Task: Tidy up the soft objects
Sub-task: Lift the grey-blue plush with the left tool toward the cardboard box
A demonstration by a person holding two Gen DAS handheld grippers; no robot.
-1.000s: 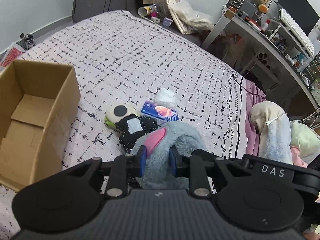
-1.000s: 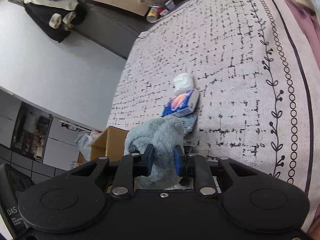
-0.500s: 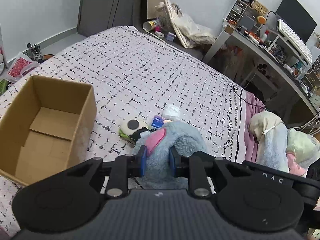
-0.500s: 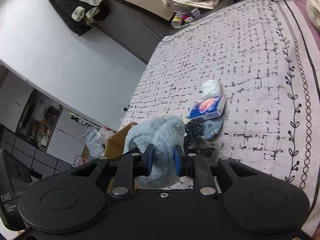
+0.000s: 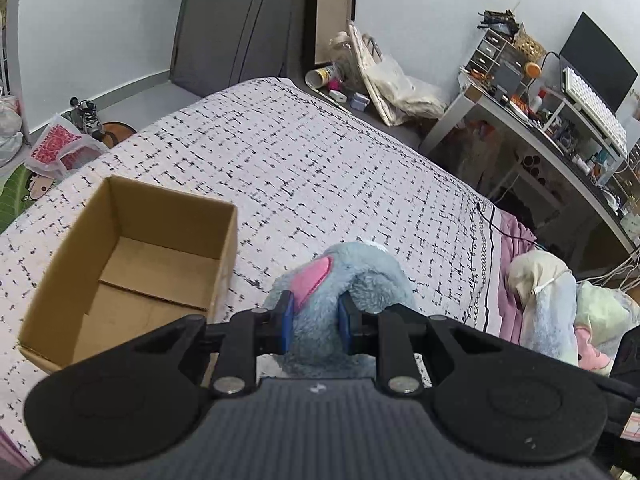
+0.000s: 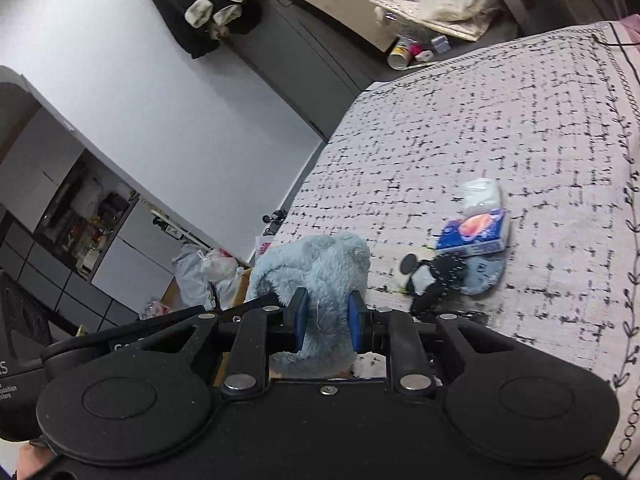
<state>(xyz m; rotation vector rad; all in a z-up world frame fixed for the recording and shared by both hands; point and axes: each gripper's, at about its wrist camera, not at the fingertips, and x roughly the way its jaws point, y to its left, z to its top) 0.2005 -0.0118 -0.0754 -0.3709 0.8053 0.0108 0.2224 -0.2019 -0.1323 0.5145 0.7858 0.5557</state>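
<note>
My left gripper [image 5: 315, 320] is shut on a fluffy blue plush toy [image 5: 360, 276] with a pink ear patch, held above the bed. My right gripper [image 6: 327, 322] is shut on the same blue plush [image 6: 316, 264]. An open, empty cardboard box [image 5: 132, 264] stands on the bed to the left of the plush. On the bed in the right wrist view lie a small panda plush [image 6: 420, 278], a black dotted soft item [image 6: 446, 270], a blue soft piece [image 6: 482, 276], a blue tissue pack [image 6: 476, 232] and a white wad [image 6: 480, 196].
The bed has a white, black-checked cover [image 5: 320, 160]. A pile of soft clothes [image 5: 560, 304] lies at the bed's right edge. A cluttered desk [image 5: 560, 128] stands to the right. Bags [image 5: 60, 148] sit on the floor at the left.
Both grippers have lifted the blue plush higher off the bed and toward the box. The small items that were under it are left on the cover.
</note>
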